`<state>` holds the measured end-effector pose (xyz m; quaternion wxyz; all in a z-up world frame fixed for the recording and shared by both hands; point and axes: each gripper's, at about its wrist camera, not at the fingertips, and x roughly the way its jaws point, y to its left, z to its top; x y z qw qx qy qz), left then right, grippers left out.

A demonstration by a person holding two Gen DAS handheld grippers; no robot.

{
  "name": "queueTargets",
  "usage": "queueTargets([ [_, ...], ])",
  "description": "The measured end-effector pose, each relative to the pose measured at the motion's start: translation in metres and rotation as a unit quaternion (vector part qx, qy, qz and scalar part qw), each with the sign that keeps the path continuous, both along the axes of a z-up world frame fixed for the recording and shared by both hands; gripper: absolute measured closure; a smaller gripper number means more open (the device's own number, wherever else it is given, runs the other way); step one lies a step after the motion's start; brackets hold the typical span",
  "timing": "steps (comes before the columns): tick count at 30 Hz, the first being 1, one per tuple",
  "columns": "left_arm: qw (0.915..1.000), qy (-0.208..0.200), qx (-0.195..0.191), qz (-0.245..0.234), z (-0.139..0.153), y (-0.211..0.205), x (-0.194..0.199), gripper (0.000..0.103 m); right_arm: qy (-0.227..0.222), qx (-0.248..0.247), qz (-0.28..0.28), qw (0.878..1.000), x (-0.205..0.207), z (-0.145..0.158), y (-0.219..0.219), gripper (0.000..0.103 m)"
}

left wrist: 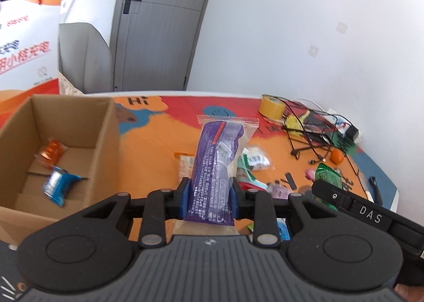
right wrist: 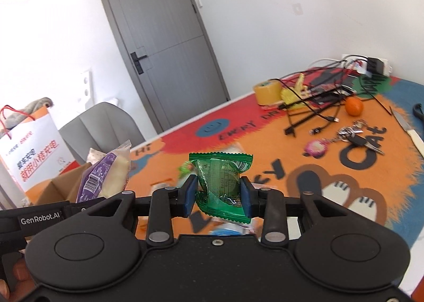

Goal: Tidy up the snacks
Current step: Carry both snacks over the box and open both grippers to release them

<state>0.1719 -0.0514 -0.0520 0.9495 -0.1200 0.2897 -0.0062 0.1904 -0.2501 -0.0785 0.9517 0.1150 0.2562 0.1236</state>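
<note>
My left gripper [left wrist: 210, 196] is shut on a long purple snack packet [left wrist: 218, 164] and holds it above the table, just right of an open cardboard box [left wrist: 103, 127]. The box holds an orange packet [left wrist: 51, 152] and a blue packet [left wrist: 57, 182]. My right gripper [right wrist: 218, 196] is shut on a green snack packet [right wrist: 224, 182], lifted over the table. The purple packet [right wrist: 102, 177] and the box [right wrist: 61, 185] also show at the left of the right wrist view. The green packet [left wrist: 327, 174] shows at the right of the left wrist view. Several loose snacks [left wrist: 251, 166] lie under the left gripper.
The table has a colourful orange mat [right wrist: 265, 143]. At its far right lie a yellow tape roll [right wrist: 266, 93], tangled black cables [right wrist: 318, 105], a tangerine [right wrist: 353, 106], keys [right wrist: 352, 135], a knife [right wrist: 408, 129]. A white and orange paper bag [left wrist: 23, 44] stands behind the box.
</note>
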Motion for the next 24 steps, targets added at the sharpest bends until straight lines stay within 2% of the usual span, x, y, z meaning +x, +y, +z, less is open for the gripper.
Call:
queueTargets([
  [14,0.9977,-0.03,-0.015,0.058,0.03,0.062,-0.018,0.074,-0.022,-0.007,0.056,0.998,-0.001,0.023,0.056,0.068],
  [24,0.9928,-0.032,-0.032,0.111,0.024,0.124,-0.026,0.074,-0.025,-0.015,0.093,0.995,0.002,0.027,0.107,0.068],
])
